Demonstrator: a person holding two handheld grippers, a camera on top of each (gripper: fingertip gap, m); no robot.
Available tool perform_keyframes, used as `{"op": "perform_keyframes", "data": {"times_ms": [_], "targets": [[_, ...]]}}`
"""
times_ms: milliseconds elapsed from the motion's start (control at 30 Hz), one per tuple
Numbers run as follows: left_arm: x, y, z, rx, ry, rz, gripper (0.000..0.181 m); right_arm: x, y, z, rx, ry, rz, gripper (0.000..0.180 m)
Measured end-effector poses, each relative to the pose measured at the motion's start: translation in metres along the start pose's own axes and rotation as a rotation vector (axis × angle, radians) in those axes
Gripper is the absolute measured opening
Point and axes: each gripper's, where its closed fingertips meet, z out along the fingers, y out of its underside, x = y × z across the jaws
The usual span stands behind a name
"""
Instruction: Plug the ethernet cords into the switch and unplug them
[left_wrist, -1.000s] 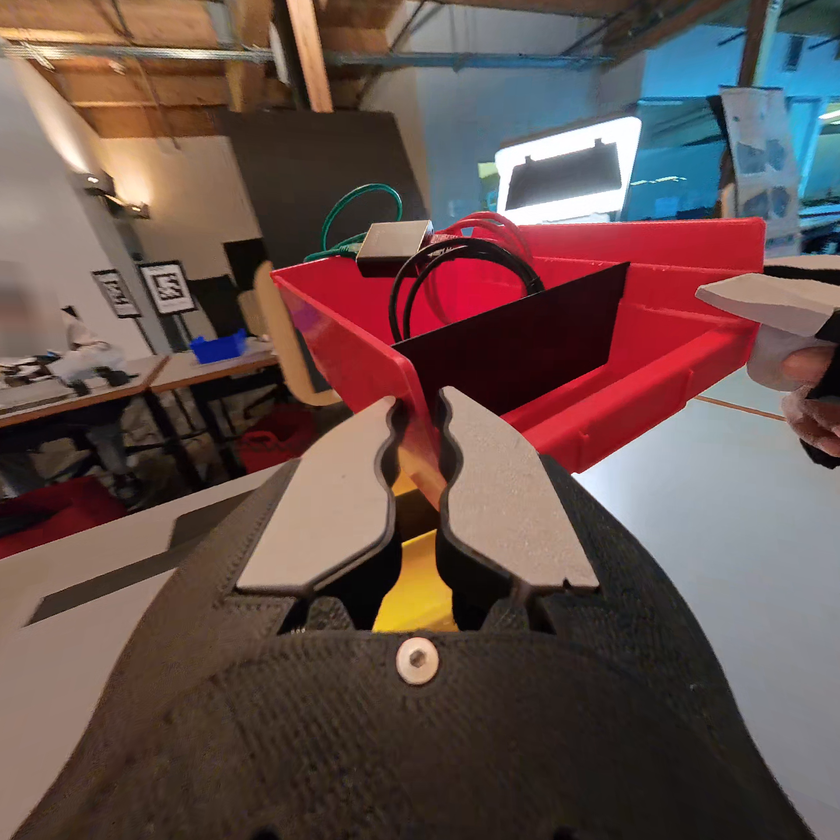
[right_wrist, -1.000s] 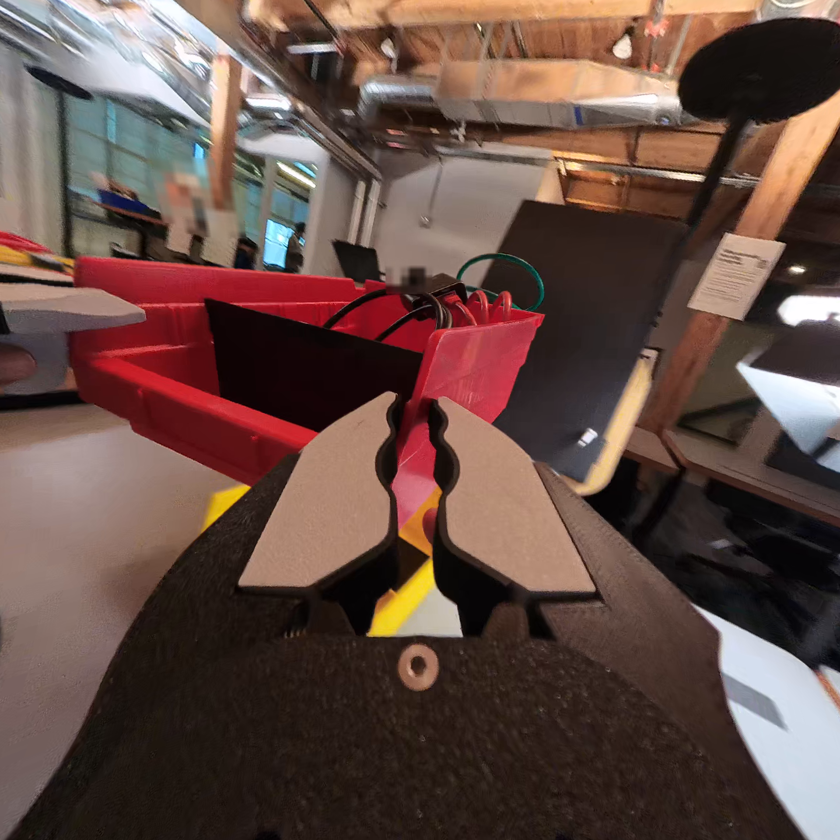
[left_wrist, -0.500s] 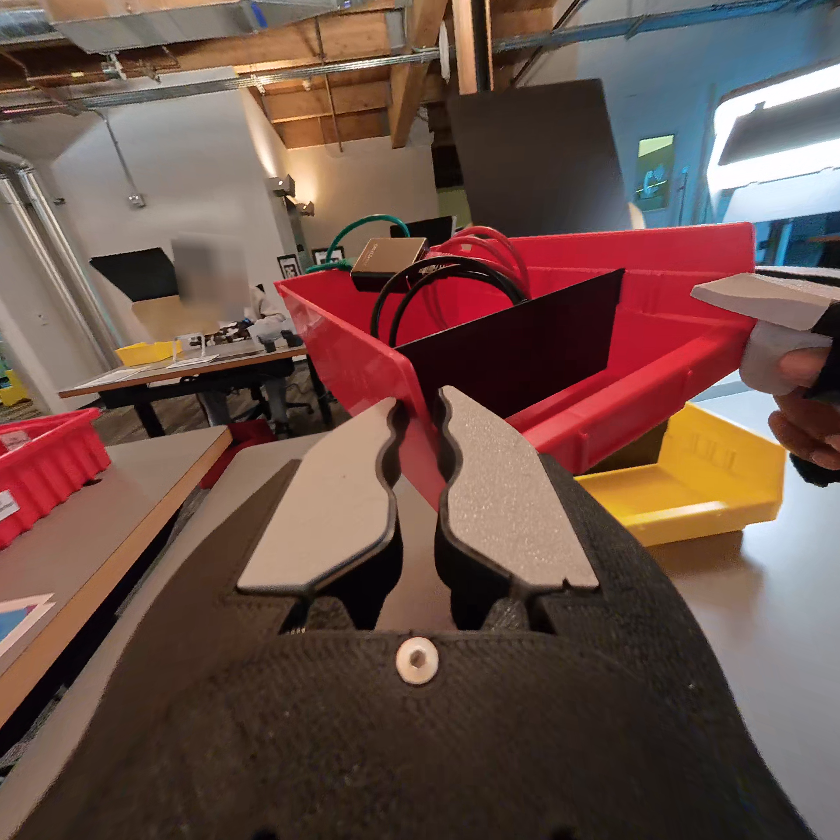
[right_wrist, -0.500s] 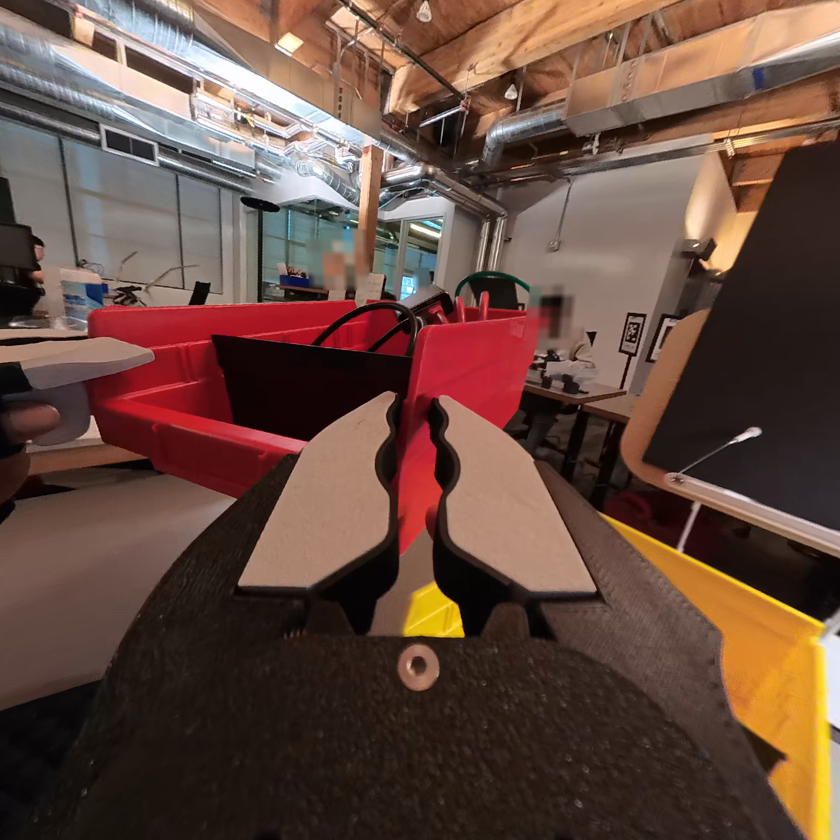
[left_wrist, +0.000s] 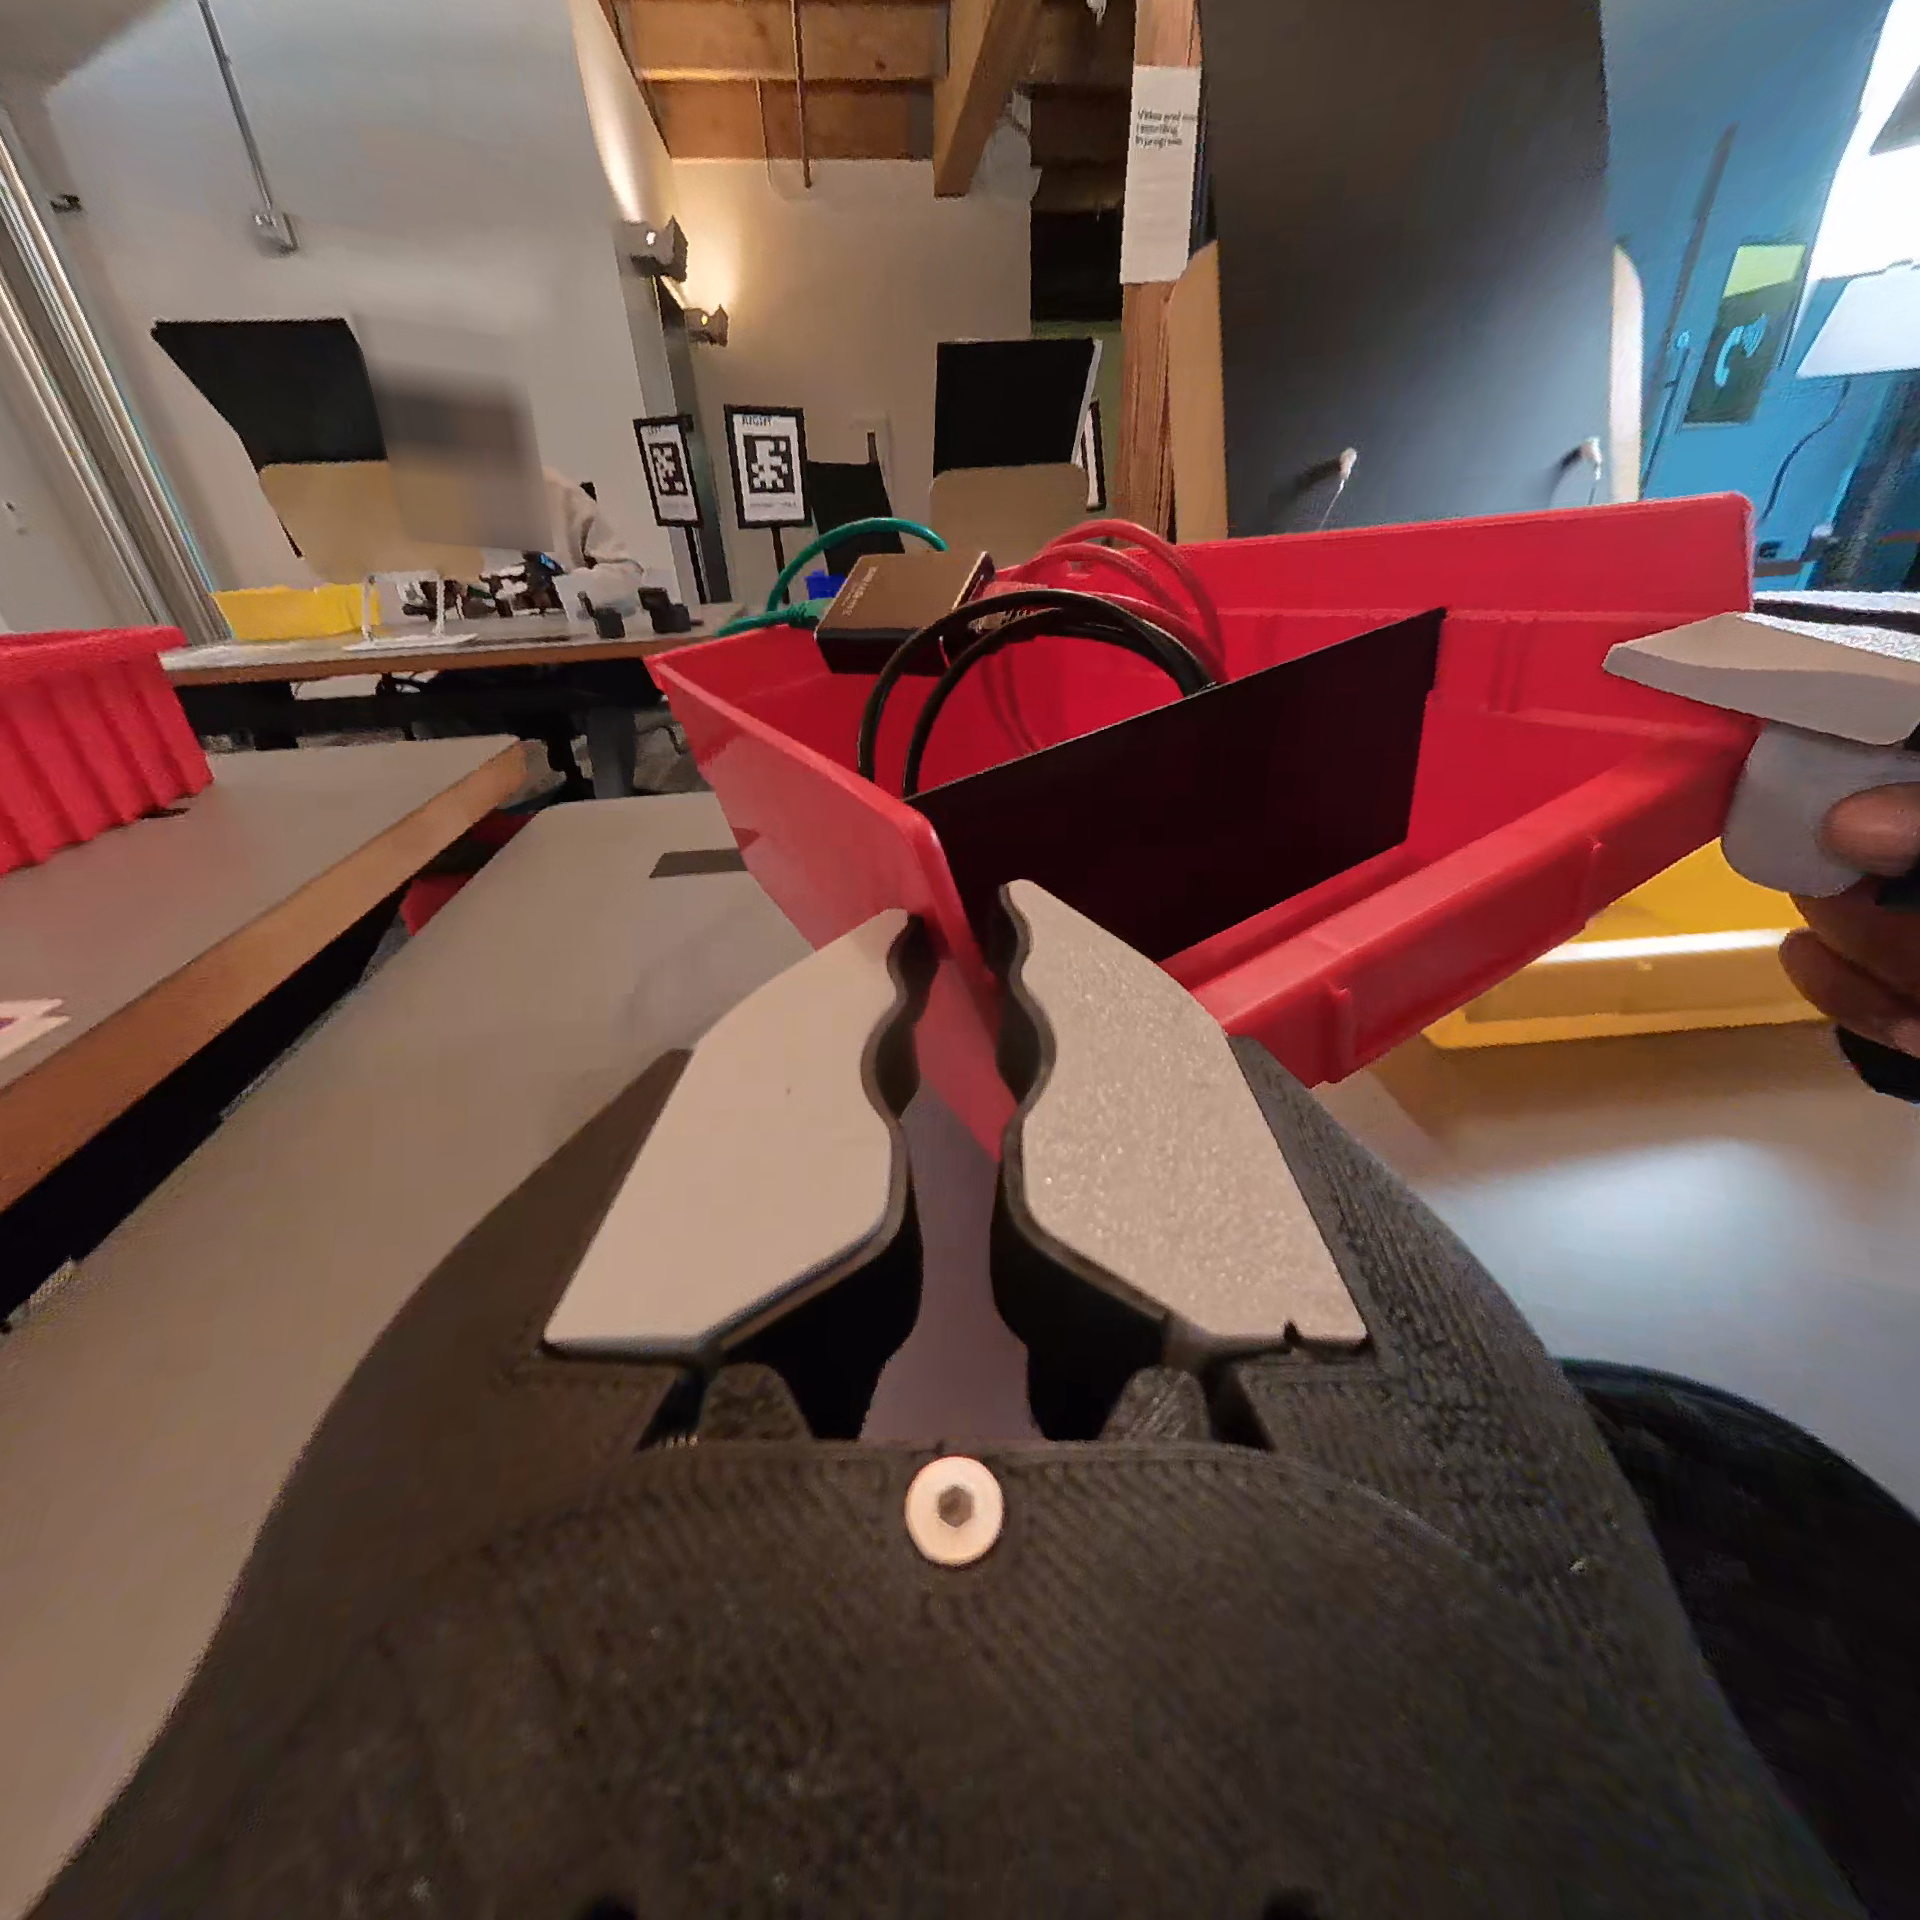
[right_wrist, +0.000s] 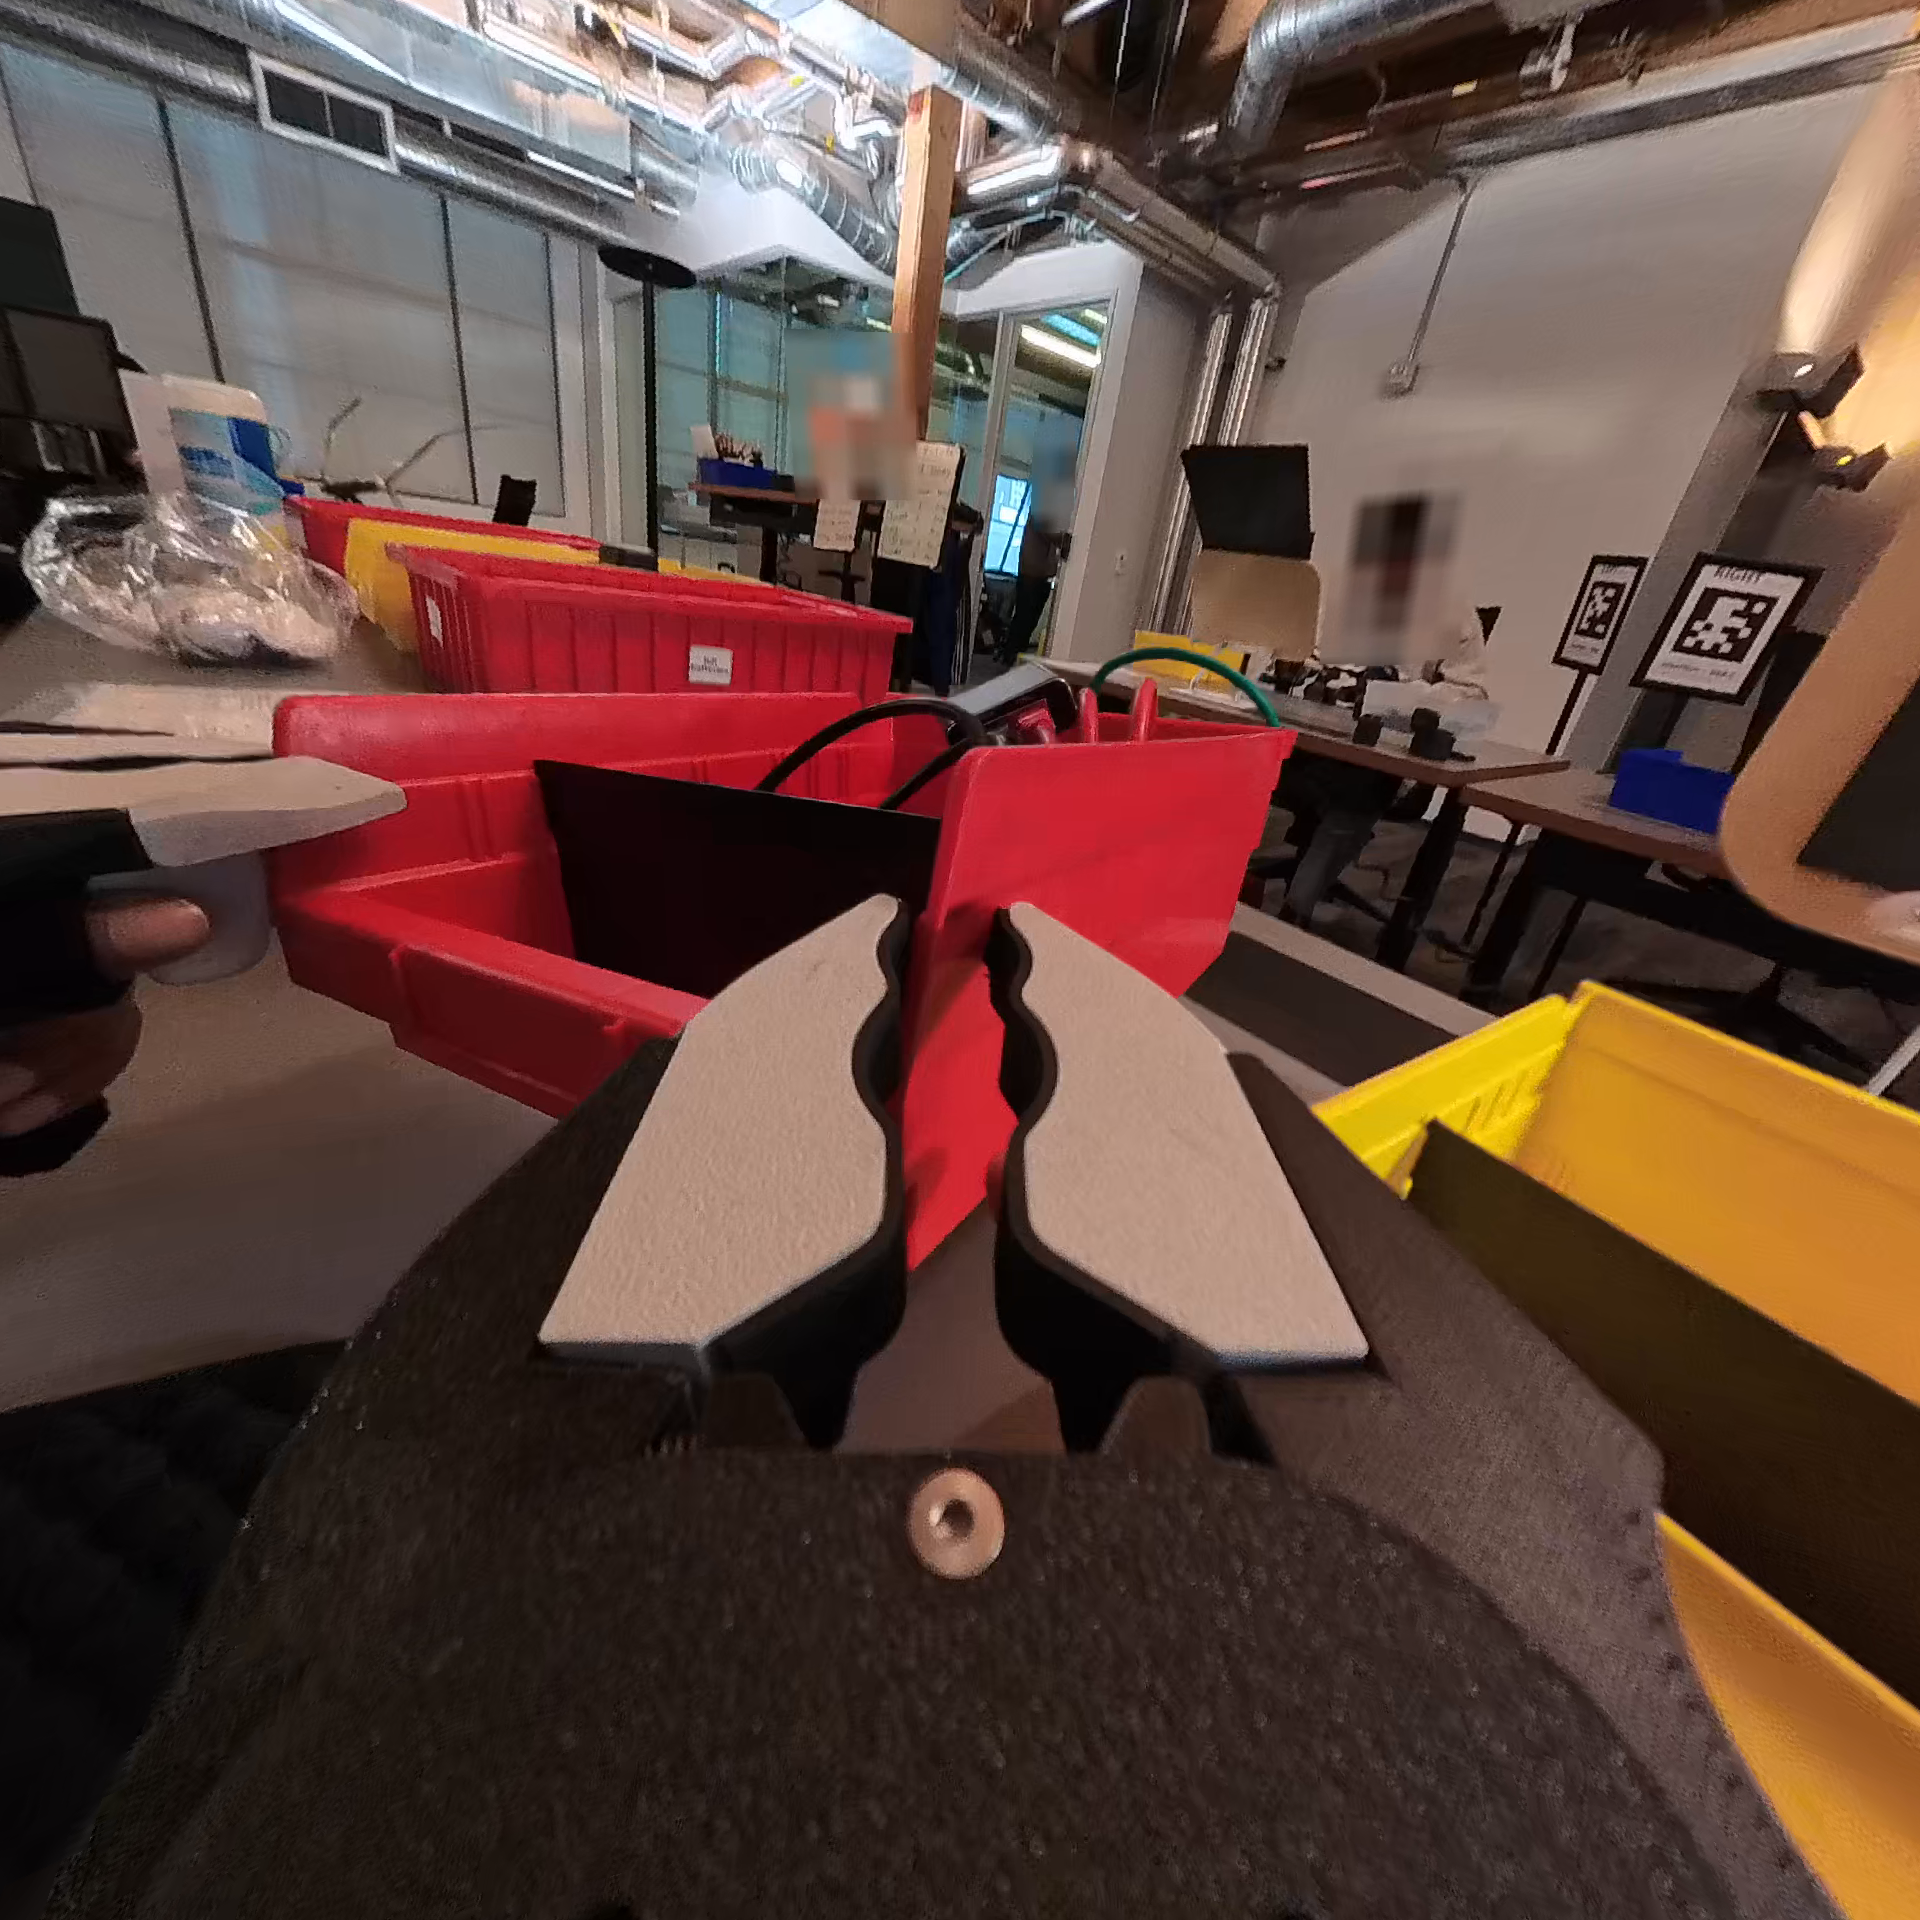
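A red bin (left_wrist: 1455, 914) is held above the grey table (left_wrist: 416, 1143). My left gripper (left_wrist: 954, 925) is shut on one end wall of the bin. My right gripper (right_wrist: 943, 914) is shut on the opposite end wall (right_wrist: 1101, 852). Inside the bin are a dark switch (left_wrist: 899, 613), a black cord (left_wrist: 997, 665), a red cord (left_wrist: 1132, 582) and a green cord (left_wrist: 852, 545). A black divider (left_wrist: 1195, 800) stands across the bin. The switch (right_wrist: 1013, 691) and green cord (right_wrist: 1184, 665) also show in the right wrist view. Plug connections are hidden.
A yellow bin (right_wrist: 1662, 1247) with a black divider sits on the table at right; it also shows in the left wrist view (left_wrist: 1621, 966). More red bins (right_wrist: 644, 634) stand on a table behind. A second table (left_wrist: 208, 894) with a red bin (left_wrist: 83, 738) is at left. Some 20 cm of space lies between my two pairs of fingers.
Both grippers have carried the red bin around and lower, away from the yellow bin. Its tilt has eased. Both grips stay shut on the end walls.
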Motion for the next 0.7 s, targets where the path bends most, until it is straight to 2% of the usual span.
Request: {"op": "perform_keyframes", "data": {"times_ms": [167, 300, 400, 500, 600, 700], "targets": [[-0.005, 0.029, 0.007, -0.096, -0.008, -0.006, 0.009, -0.002, 0.036, 0.001, -0.085, 0.0, 0.027, 0.014], [-0.013, 0.04, 0.015, -0.128, -0.04, -0.1, 0.009, -0.011, 0.064, -0.003, -0.179, -0.074, 0.104, 0.02], [-0.017, 0.05, 0.021, -0.178, -0.082, -0.123, 0.007, -0.008, 0.055, -0.013, -0.142, -0.083, 0.14, 0.026], [-0.011, 0.06, 0.022, -0.224, -0.034, -0.131, 0.01, 0.005, 0.045, -0.028, -0.124, -0.101, 0.175, 0.033], [-0.018, 0.035, 0.015, -0.146, -0.058, -0.049, 0.033, 0.022, 0.044, -0.045, -0.16, -0.13, 0.165, 0.039], [-0.006, 0.011, 0.011, -0.17, 0.004, 0.123, 0.04, 0.038, 0.05, -0.06, -0.253, -0.159, 0.075, 0.04]]}}
